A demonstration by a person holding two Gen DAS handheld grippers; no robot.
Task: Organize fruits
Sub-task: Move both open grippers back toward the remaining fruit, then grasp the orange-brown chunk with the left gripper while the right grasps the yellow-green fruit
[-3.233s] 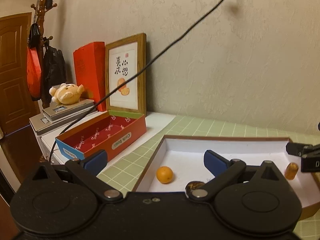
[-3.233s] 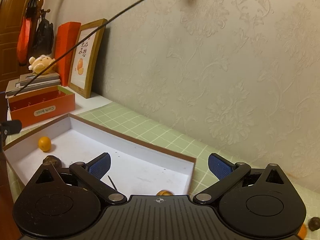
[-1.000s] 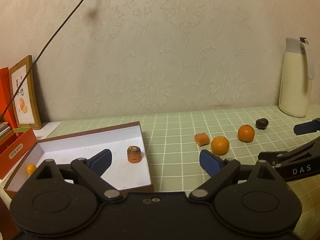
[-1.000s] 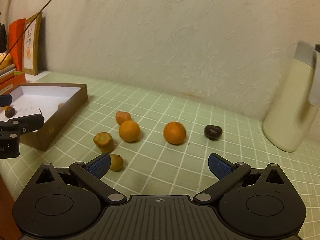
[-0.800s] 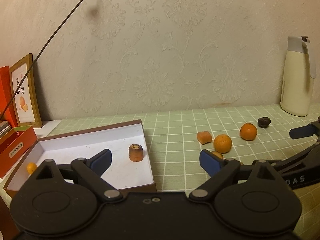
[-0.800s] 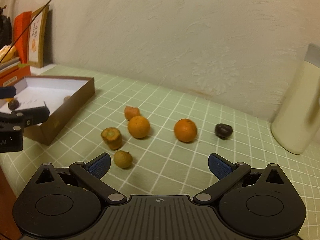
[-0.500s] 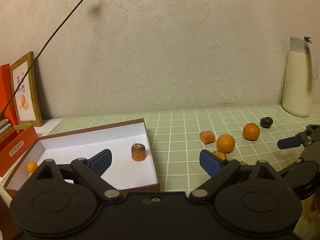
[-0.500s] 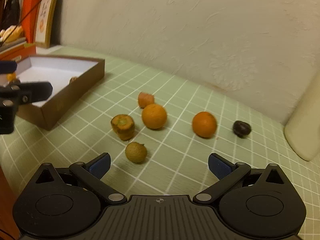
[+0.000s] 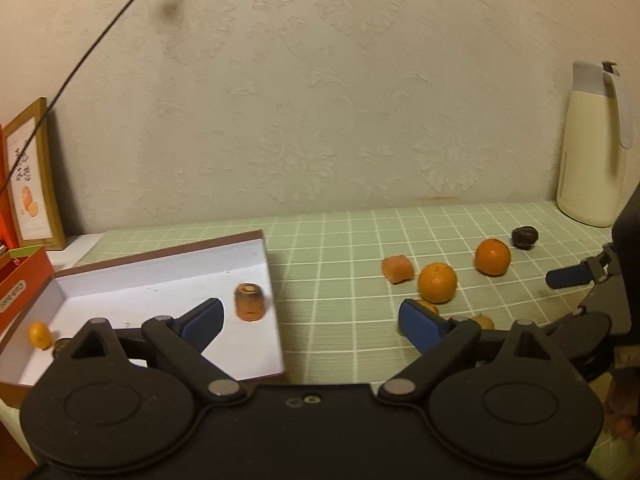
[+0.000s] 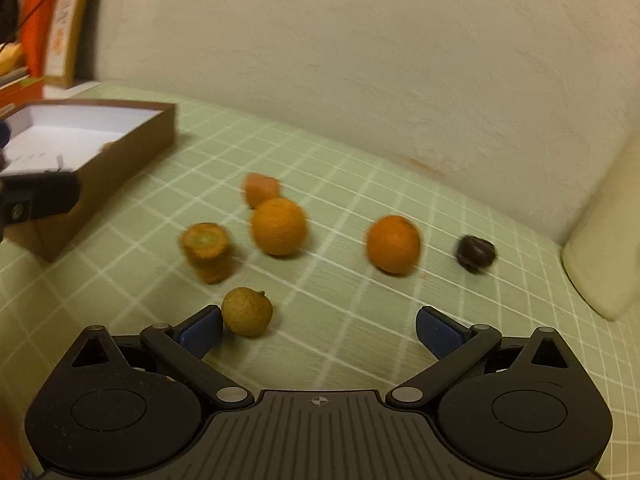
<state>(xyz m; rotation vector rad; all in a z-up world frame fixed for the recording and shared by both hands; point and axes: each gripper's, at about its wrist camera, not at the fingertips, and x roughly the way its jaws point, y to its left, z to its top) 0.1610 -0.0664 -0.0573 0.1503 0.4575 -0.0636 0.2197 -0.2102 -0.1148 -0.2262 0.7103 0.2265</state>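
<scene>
Loose fruit lies on the green checked cloth: two oranges (image 10: 279, 226) (image 10: 393, 243), a small tan round fruit (image 10: 247, 311), two orange cut pieces (image 10: 207, 251) (image 10: 261, 189) and a dark fruit (image 10: 475, 253). My right gripper (image 10: 318, 330) is open and empty, low over the cloth, its left fingertip beside the tan fruit. My left gripper (image 9: 310, 320) is open and empty at the right edge of the white-lined box (image 9: 120, 280), which holds a cut piece (image 9: 249, 301), a small orange (image 9: 40, 335) and a dark fruit.
A cream thermos jug (image 9: 592, 148) stands at the back right against the wall. A framed picture (image 9: 34, 184) and an orange box (image 9: 20, 280) stand left of the white box. A black cable (image 9: 80, 64) hangs down the wall.
Both grippers swung from the box to the right toward the loose fruit. The right gripper has moved closer and lower, so the tan fruit now sits at its left fingertip.
</scene>
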